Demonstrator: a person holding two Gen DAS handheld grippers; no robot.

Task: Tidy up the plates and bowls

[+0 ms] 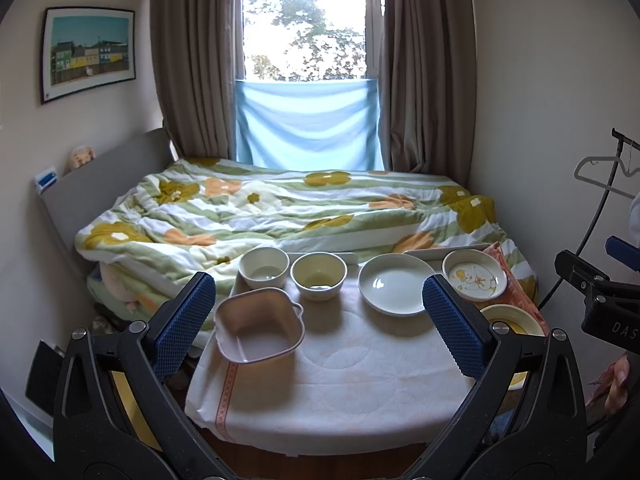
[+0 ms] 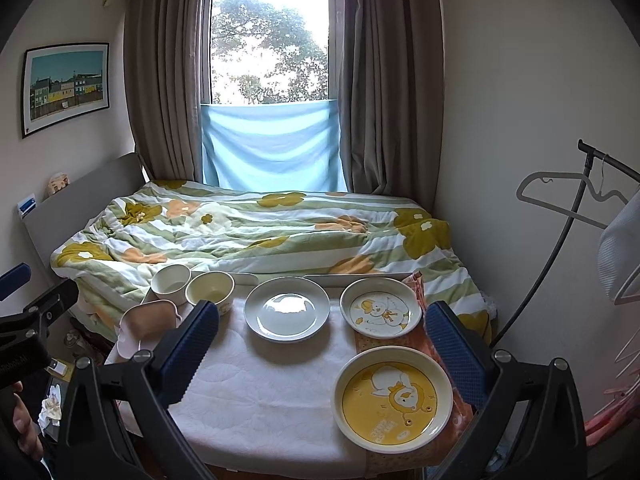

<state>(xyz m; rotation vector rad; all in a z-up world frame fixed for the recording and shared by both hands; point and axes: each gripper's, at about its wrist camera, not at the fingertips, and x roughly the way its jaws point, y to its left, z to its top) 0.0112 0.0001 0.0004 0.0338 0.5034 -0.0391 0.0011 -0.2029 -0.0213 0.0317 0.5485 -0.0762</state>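
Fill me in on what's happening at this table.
A person holds a gripper in each hand over a cloth-covered table at the foot of a bed. Both the left gripper and right gripper are open and hold nothing. Nothing is stacked: two round bowls and a pink square bowl sit on the left, a white plate, a duck plate and a yellow plate on the right.
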